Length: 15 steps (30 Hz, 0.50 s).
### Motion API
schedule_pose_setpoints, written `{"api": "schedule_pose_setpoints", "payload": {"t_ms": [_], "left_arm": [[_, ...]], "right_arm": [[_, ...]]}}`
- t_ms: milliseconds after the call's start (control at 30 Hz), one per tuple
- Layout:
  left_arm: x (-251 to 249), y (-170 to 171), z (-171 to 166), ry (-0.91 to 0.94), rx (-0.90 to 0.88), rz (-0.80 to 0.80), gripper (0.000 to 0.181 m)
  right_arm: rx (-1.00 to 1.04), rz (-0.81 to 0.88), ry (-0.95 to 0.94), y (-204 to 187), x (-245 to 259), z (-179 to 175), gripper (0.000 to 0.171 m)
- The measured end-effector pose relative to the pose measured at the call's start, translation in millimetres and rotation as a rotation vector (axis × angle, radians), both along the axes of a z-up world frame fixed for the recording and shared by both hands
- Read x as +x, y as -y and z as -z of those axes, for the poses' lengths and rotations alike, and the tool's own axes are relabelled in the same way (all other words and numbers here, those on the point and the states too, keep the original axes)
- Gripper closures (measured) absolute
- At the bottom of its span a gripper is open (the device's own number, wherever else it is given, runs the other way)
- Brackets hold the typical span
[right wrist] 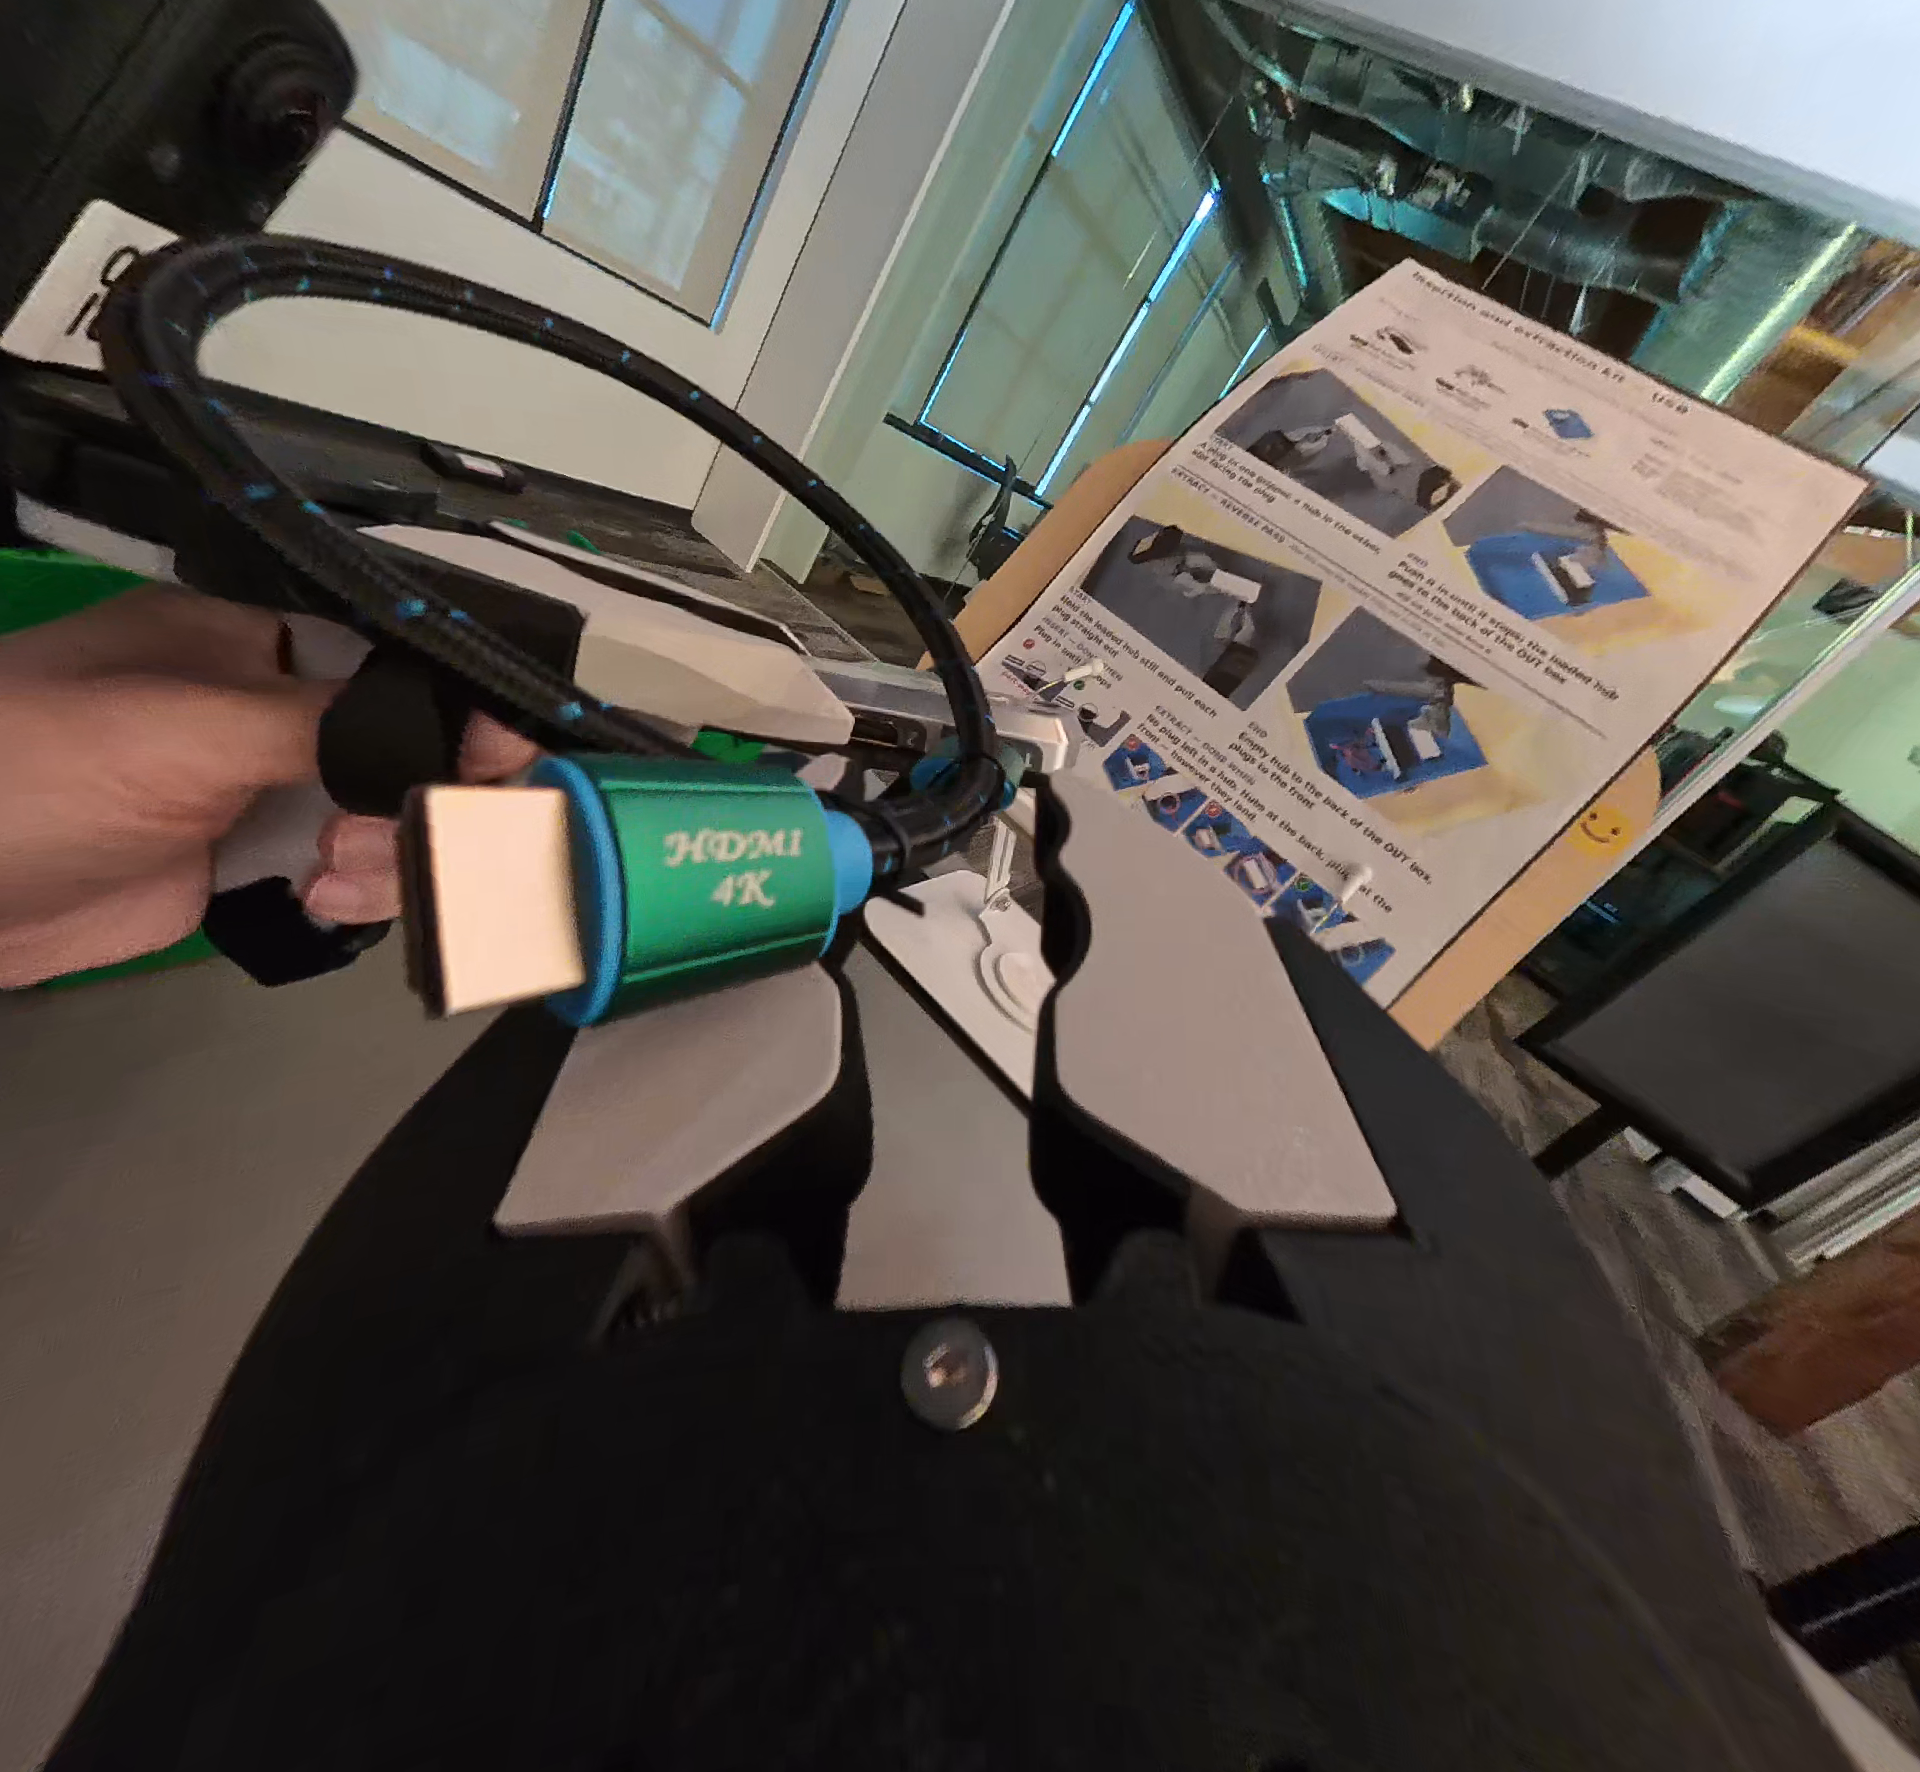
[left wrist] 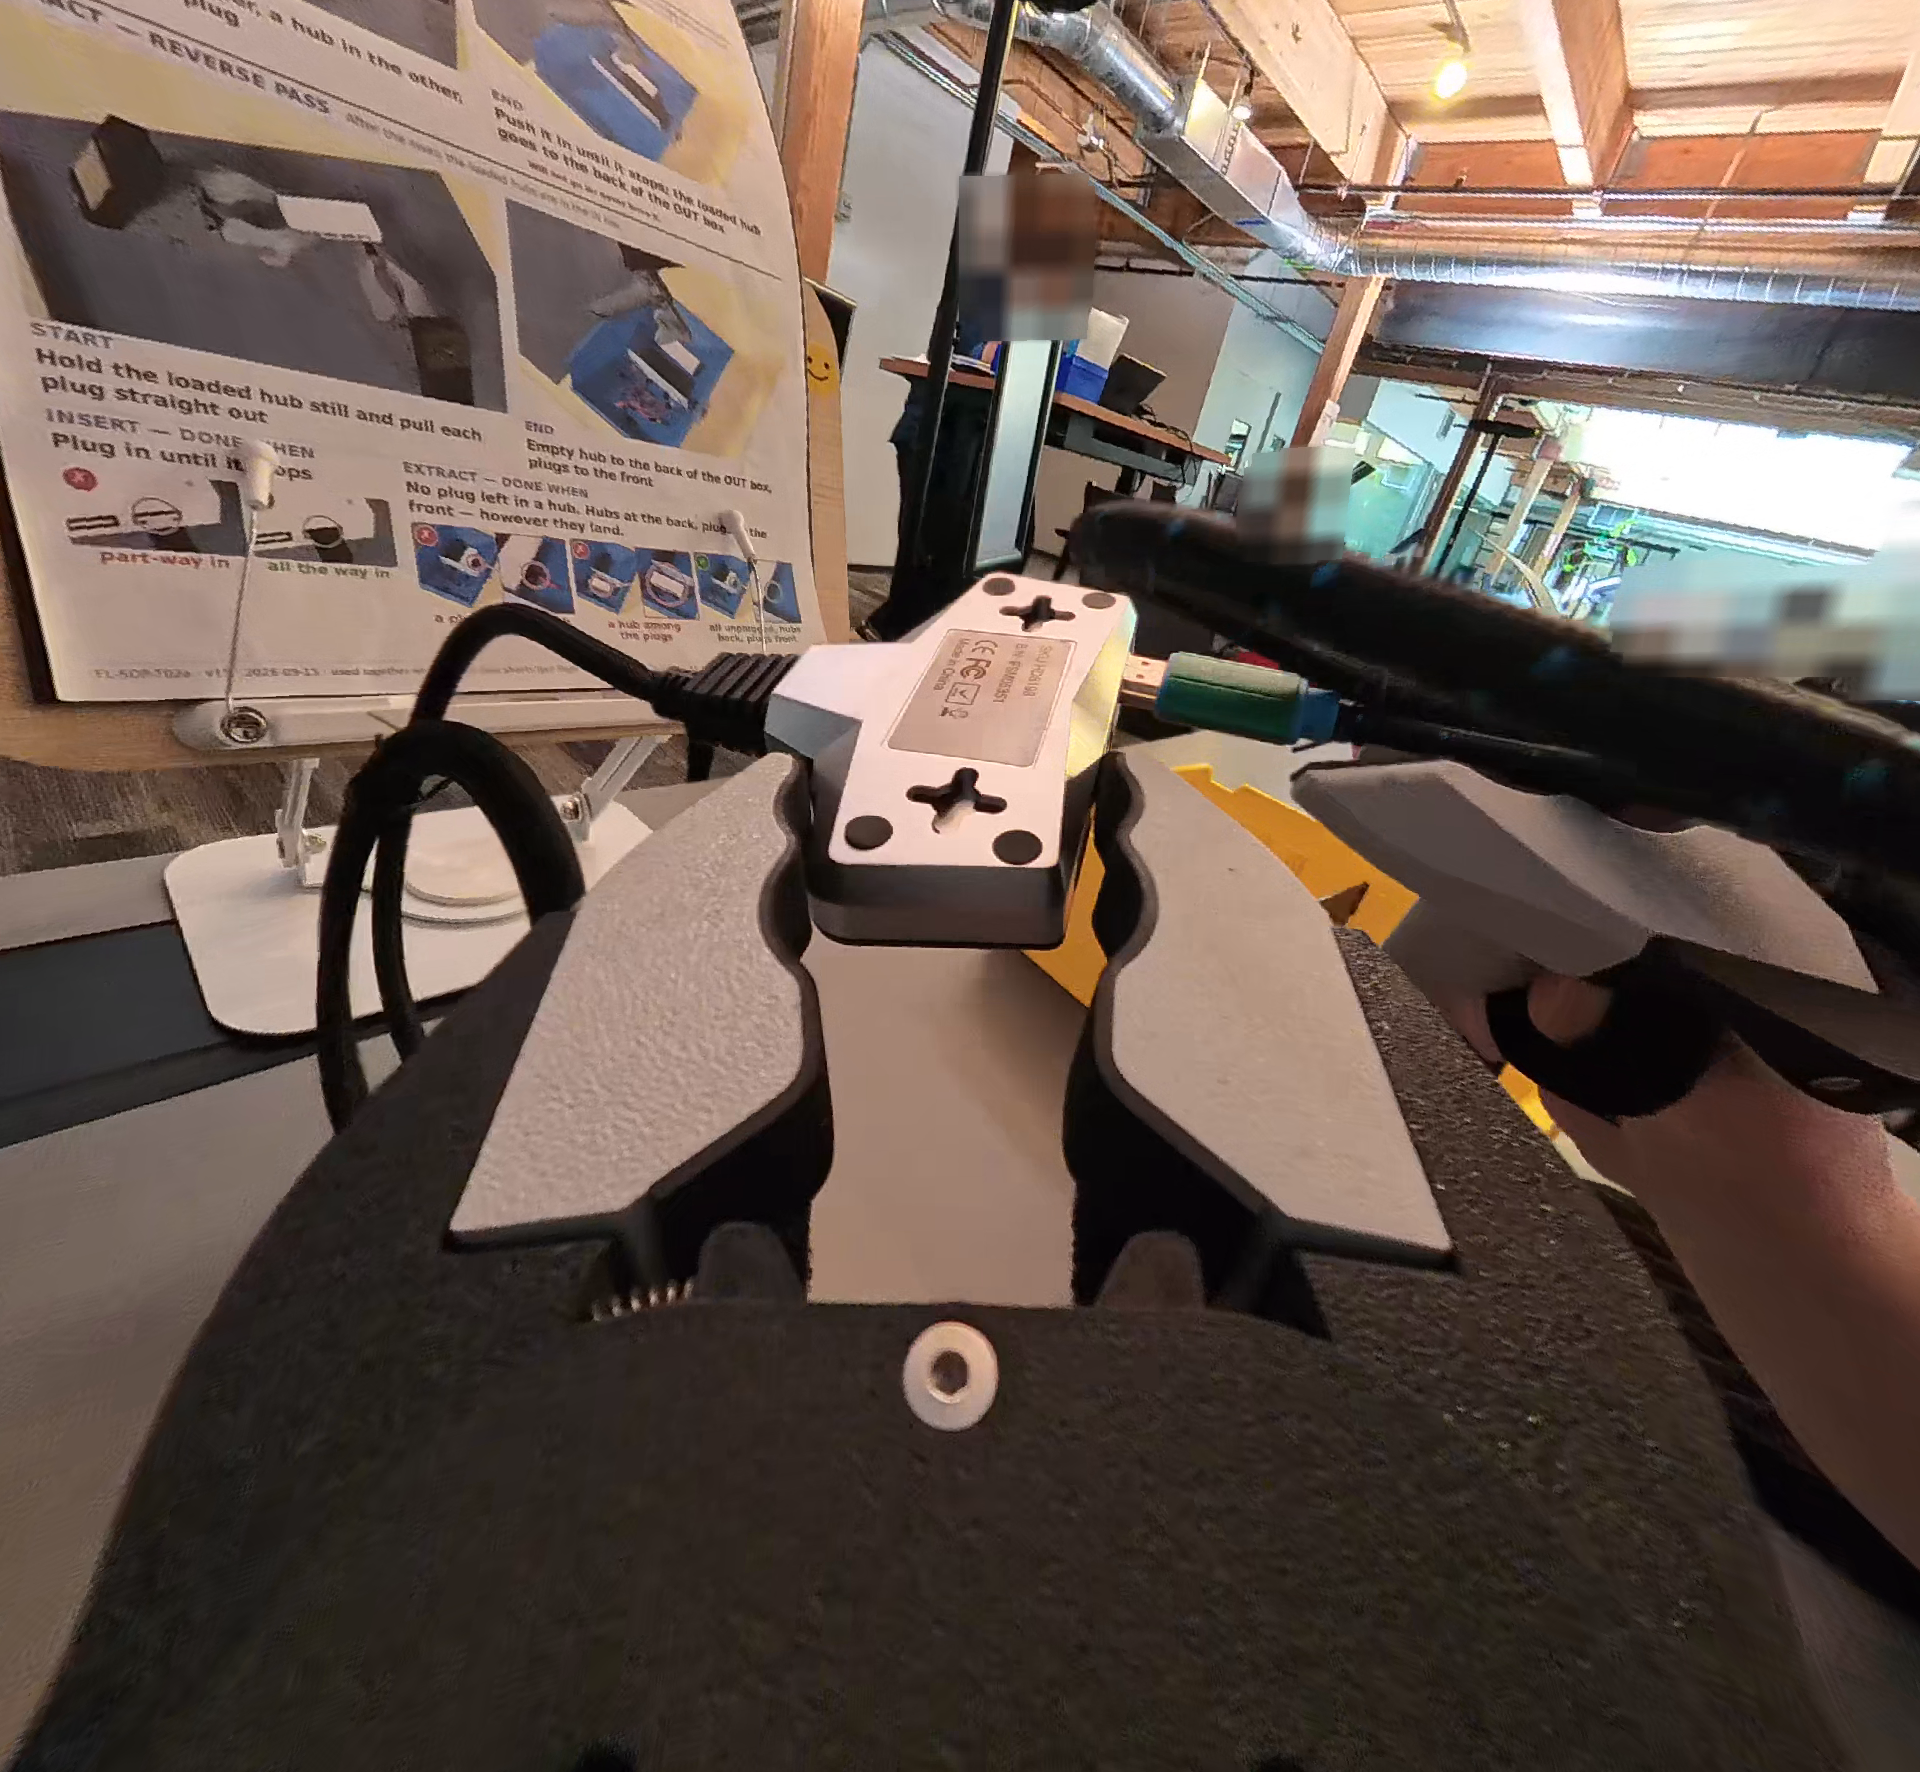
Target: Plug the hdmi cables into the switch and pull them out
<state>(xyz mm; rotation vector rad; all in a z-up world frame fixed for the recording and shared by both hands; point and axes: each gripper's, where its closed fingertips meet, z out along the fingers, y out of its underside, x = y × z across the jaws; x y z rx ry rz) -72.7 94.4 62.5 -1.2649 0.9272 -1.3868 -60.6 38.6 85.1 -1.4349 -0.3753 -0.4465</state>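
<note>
Left wrist view: the left tongs (left wrist: 951, 849) are clenched on the switch (left wrist: 961, 746), held above the surface (left wrist: 104, 1255) with its black lead (left wrist: 540, 631) trailing left. Just right of it, a green plug (left wrist: 1231, 699) points at its side port, not yet inserted. Right wrist view: the right tongs (right wrist: 940, 901) grip the braided cable (right wrist: 623, 392); a free plug (right wrist: 623, 891) hangs left. Insertion step judged in hand; next, align and push straight in.
</note>
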Motion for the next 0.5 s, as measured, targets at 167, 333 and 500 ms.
{"api": "schedule_pose_setpoints", "payload": {"t_ms": [167,333,500], "left_arm": [[-1,7,-3,0.027,0.018,-0.010,0.129],[0,15,-2,0.042,0.015,-0.007,0.129],[-3,18,-8,0.065,0.042,-0.003,0.129]], "right_arm": [[0.041,0.047,0.000,3,4,-5,0.153],[0.035,0.078,0.015,3,5,-4,0.152],[0.065,0.051,-0.025,7,3,-9,0.154]]}}
